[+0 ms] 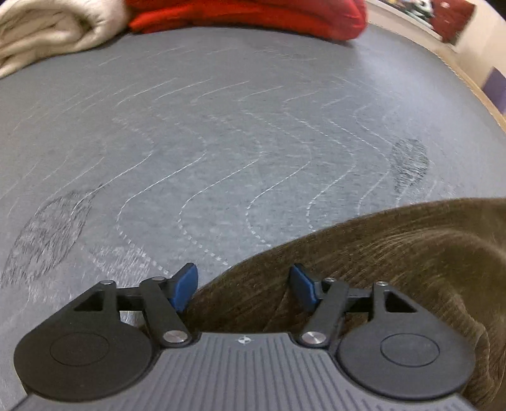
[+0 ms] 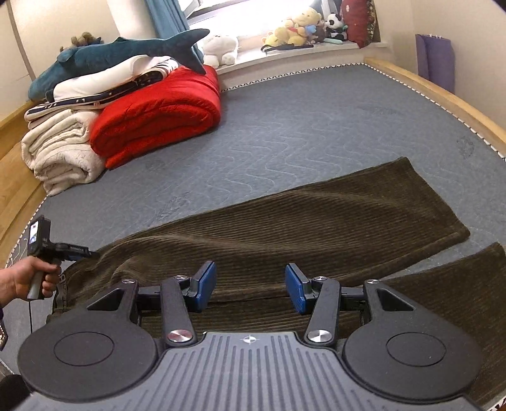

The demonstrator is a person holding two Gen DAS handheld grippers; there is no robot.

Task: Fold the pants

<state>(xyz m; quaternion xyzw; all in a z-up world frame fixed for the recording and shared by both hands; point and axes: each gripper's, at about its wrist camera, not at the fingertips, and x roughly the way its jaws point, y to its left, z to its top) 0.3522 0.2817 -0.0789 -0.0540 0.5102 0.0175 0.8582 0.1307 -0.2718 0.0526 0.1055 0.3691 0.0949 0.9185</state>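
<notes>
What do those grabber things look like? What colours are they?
Each one, the left gripper and the right gripper, has two flat blue fingers with ribbed faces, on black arms with silver bolts. Behind sit two round black discs and a grey grooved body with a small cross mark. From the side, the left one has a grey handle and a small screen.

A grey quilted mattress (image 2: pixel 316 126) in a wooden bed frame (image 2: pixel 442 91); pale walls (image 2: pixel 401 28); bright window (image 2: pixel 253 12) with a blue curtain (image 2: pixel 167 15).
</notes>
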